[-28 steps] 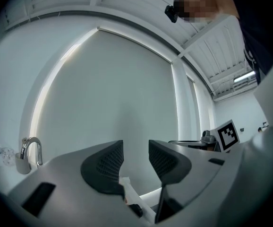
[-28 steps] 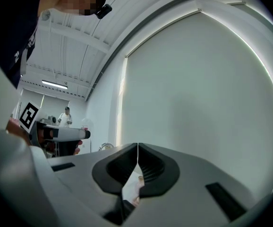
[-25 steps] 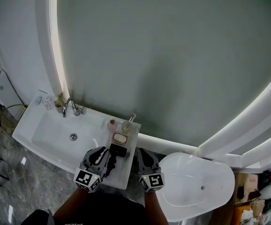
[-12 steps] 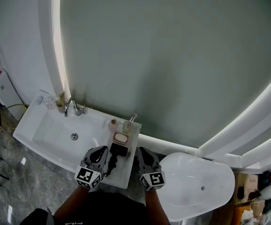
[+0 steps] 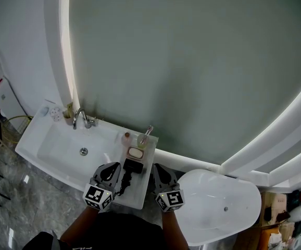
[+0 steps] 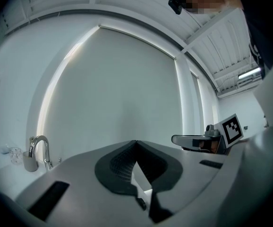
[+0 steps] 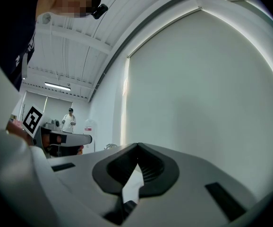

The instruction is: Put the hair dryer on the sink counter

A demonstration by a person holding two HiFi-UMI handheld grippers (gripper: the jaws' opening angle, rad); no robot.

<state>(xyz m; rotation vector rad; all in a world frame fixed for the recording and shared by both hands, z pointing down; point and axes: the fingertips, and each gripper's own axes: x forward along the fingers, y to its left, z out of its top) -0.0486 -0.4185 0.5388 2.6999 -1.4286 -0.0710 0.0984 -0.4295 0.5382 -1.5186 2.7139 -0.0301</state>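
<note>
A black hair dryer (image 5: 132, 166) lies on the white sink counter (image 5: 140, 194), its dark cord (image 5: 123, 184) trailing toward me. My left gripper (image 5: 112, 167) is just left of the dryer, level and shut, with nothing between its jaws (image 6: 136, 142). To the right of the dryer, at the counter's right edge, my right gripper (image 5: 157, 167) is also shut and empty (image 7: 137, 146). Neither gripper touches the dryer. From each gripper view the other gripper shows off to the side, while the dryer itself is hidden.
Behind the dryer on the counter are a soap dish (image 5: 135, 152), a cup with a toothbrush (image 5: 143, 137) and a small bottle (image 5: 125, 137). The basin (image 5: 67, 147) with its faucet (image 5: 80, 117) lies to the left. A white tub (image 5: 218, 204) stands at the right.
The left gripper's jaws look slightly narrower than a second ago. The hair dryer and the right gripper have kept still.
</note>
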